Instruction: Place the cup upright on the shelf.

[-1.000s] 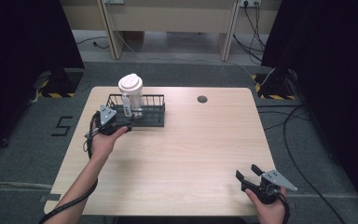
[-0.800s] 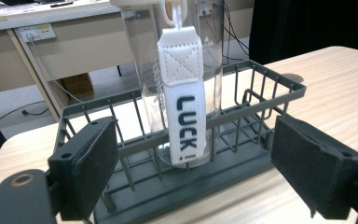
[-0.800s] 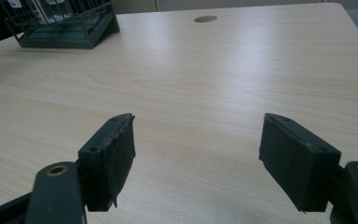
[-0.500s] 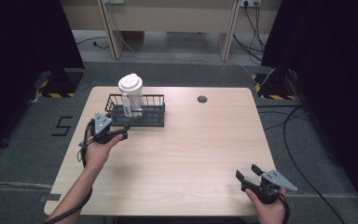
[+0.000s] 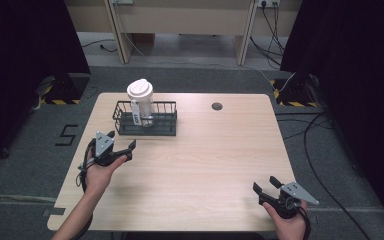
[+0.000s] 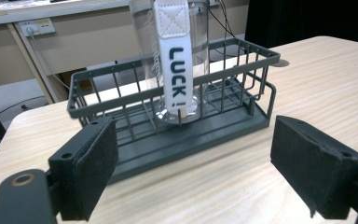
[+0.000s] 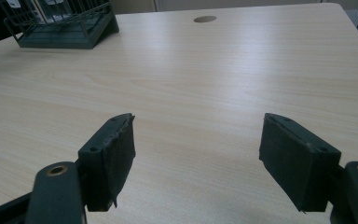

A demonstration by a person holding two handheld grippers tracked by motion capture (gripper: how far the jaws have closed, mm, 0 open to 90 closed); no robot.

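Left gripper (image 5: 121, 144): jaws wide, empty, near wire basket (image 6: 121, 79) holding bottle (image 6: 144, 28) (upright); keep clear. Right gripper (image 5: 267, 186): wide, empty

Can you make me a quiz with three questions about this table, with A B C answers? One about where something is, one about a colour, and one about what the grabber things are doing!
1. Where is the bottle?
A. Standing in the wire basket
B. Lying flat in the middle of the table
C. Held in the right gripper

2. What colour is the bottle's lid?
A. Red
B. White
C. Green

3. What is the left gripper doing?
A. Squeezing the bottle
B. Shut tight on nothing
C. Open, with nothing in it

Answers:
1. A, because the bottle stands upright inside the basket at the far left of the table.
2. B, because the high view shows a white round lid on top.
3. C, because in the left gripper view its jaws stand wide apart on this side of the basket, touching nothing.
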